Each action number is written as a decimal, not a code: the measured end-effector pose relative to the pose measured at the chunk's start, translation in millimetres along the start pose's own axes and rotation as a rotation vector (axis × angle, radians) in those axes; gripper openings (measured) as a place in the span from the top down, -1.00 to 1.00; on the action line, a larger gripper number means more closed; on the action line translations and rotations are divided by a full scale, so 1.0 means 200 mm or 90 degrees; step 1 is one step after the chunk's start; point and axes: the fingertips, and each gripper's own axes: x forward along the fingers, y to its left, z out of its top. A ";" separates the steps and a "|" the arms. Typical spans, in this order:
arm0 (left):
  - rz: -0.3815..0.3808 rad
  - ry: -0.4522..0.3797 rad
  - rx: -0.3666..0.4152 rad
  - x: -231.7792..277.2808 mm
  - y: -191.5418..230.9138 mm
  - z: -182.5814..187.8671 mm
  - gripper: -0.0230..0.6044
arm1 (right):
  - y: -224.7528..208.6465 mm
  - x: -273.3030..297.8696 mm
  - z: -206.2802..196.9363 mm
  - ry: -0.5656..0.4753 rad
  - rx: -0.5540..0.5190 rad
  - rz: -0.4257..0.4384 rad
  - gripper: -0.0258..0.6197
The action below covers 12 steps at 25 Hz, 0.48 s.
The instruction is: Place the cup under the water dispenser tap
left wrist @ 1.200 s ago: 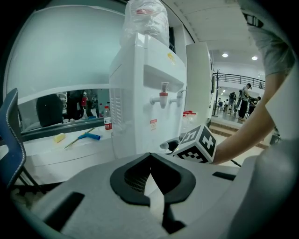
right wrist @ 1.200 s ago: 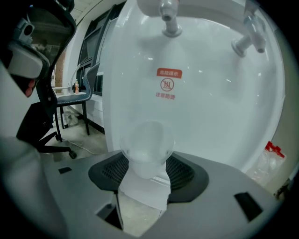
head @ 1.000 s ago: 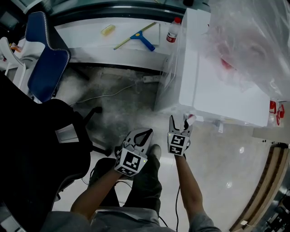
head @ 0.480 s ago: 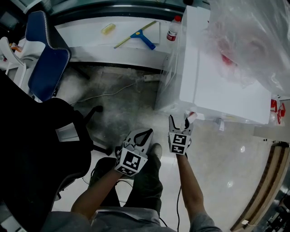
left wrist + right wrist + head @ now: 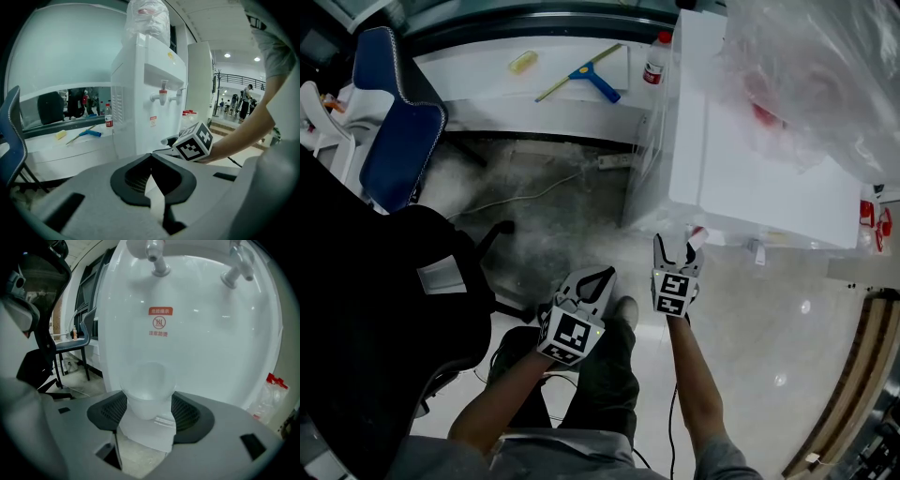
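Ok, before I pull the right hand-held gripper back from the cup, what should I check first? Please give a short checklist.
1. Cup under a tap: ok. It stands upright below the tap on the left in the right gripper view.
2. Cup supported: ok. It appears to sit on the white ledge of the water dispenser.
3. Right hand-held gripper released: ok. Its jaws have just been opening, with the cup between them and the pads apparently just off its wall.
4. Left hand-held gripper out of the way: ok. It is shut, empty and away from the dispenser.
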 end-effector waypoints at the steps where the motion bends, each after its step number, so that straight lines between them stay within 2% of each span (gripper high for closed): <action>1: 0.000 -0.001 0.001 0.00 0.00 0.00 0.90 | 0.00 0.00 0.00 0.000 0.000 0.000 0.06; 12: 0.000 -0.001 0.003 -0.01 -0.02 0.00 0.90 | 0.00 0.02 0.02 -0.002 -0.002 0.007 0.06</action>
